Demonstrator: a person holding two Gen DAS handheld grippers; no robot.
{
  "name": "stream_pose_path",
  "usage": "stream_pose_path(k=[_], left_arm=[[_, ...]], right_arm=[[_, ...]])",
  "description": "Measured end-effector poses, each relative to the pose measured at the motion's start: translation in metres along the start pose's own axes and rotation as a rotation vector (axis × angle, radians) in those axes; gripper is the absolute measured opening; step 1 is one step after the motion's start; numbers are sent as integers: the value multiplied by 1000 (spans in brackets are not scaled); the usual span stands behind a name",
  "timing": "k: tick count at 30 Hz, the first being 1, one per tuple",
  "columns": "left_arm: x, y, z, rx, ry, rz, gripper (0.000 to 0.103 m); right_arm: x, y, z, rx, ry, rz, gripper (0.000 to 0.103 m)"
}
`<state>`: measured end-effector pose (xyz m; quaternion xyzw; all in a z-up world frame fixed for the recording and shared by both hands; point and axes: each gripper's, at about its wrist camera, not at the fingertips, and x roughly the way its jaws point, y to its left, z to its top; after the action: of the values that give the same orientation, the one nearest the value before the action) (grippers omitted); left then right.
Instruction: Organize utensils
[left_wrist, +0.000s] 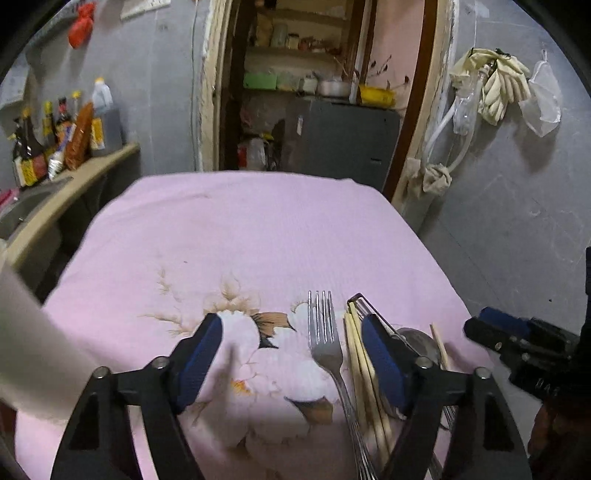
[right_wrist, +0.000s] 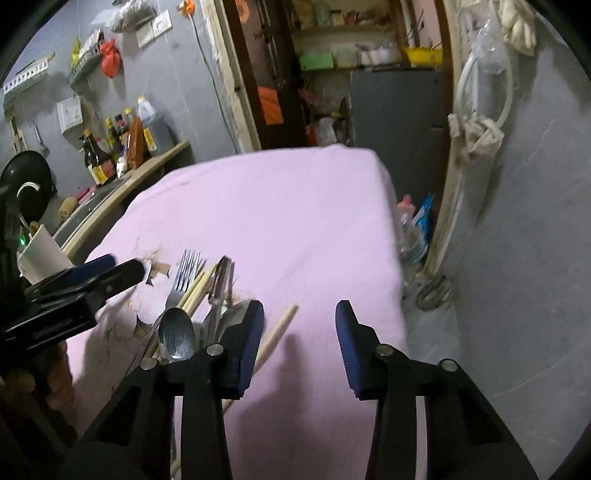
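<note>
Both the left gripper (left_wrist: 291, 350) and right gripper (right_wrist: 300, 341) gaped empty; singling one chopstick (right_wrist: 282, 326) (the stray) from the pile seemed wisest.

- Sauce bottles (left_wrist: 27, 155) on the side counter: yellow and red labels present, print too small and blurred to read.
- White panel (right_wrist: 69, 113) on the grey wall: markings present, illegible.
- Left gripper (right_wrist: 51, 326) body: embossed lettering, not decipherable.
- No other text, brand or number legible.

Home kitchen: sauce bottles (left_wrist: 55, 136) on counter (left_wrist: 74, 181) (sink beside), pantry shelves (left_wrist: 295, 48) through doorway.
</note>
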<state>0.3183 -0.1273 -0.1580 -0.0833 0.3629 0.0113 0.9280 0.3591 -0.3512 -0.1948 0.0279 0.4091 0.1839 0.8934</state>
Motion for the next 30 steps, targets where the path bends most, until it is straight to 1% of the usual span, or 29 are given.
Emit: stream_pose_path(k=[2, 3, 6, 9, 12, 14, 18, 19, 20, 21, 22, 24, 25, 27, 30], left_arm=[[12, 1, 2, -2, 28, -24, 65], [18, 1, 3, -2, 40, -32, 63], [37, 3, 6, -12, 92, -60, 58], [46, 3, 10, -15, 99, -85, 55], [58, 0, 12, 6, 132, -125, 48], [64, 0, 13, 11, 153, -149, 38], [67, 5, 14, -14, 167, -193, 31], [68, 6, 15, -16, 171, -202, 26], [68, 6, 14, -17, 177, -212, 21], [68, 5, 13, -17, 185, -223, 18], [68, 3, 12, -16, 189, -227, 18], [68, 1, 10, -13, 196, -233, 17], [67, 1, 10, -15, 199, -236, 17], [65, 1, 11, -12, 196, -231, 11], [60, 0, 13, 2, 202, -219, 9]], right_arm=[[9, 6, -4, -2, 26, 8, 30], [12, 7, -6, -3, 37, 10, 29], [21, 11, -12, -4, 77, -3, 29], [25, 11, -15, 1, 97, -8, 29], [26, 12, -15, 4, 102, -6, 29], [26, 10, -14, 6, 105, -5, 29], [28, 8, -9, 18, 116, 1, 29], [29, 8, -8, 19, 122, 0, 29], [29, 9, -7, 17, 130, -2, 28], [31, 11, -6, 11, 139, -5, 23], [32, 12, -4, 5, 148, -8, 19], [34, 14, -2, 2, 164, -6, 14], [35, 16, -2, 2, 173, -5, 14], [36, 18, 0, 0, 199, -4, 14], [39, 20, 6, 12, 249, -1, 14]])
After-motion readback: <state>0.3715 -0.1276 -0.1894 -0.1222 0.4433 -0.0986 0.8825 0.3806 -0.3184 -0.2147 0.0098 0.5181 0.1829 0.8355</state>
